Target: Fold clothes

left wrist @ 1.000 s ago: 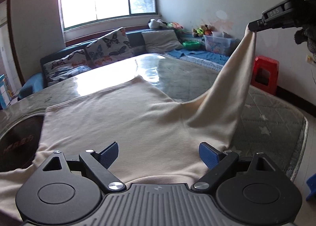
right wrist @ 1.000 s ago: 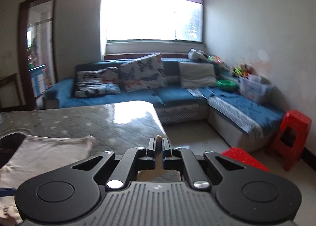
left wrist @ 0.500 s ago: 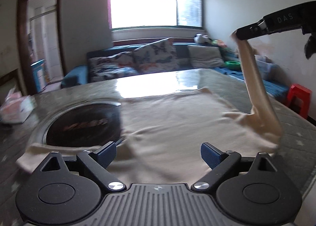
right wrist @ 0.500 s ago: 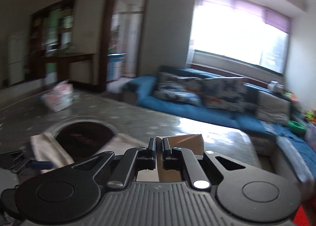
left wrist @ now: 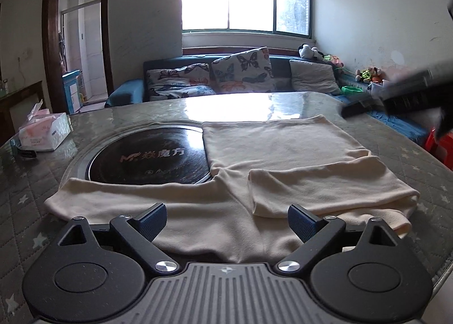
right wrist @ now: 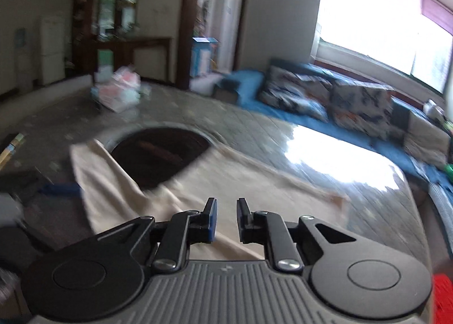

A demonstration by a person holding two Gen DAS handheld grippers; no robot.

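Observation:
A cream long-sleeved garment lies spread on the round table. Its right sleeve is folded inward across the body, and its left sleeve stretches out leftward past the black hotplate. My left gripper hovers open over the garment's near edge, nothing between its blue pads. The right gripper is open above the cloth, with its jaws a small way apart and empty. In the left wrist view it shows as a dark blur at the far right.
A black round hotplate is set into the table's middle. A tissue pack sits at the table's far left. A blue sofa with butterfly cushions runs behind the table. A red stool stands at the right.
The right gripper carried the lifted sleeve leftward over the body, let it go and opened. The sleeve now lies folded on the garment. My left view swung left.

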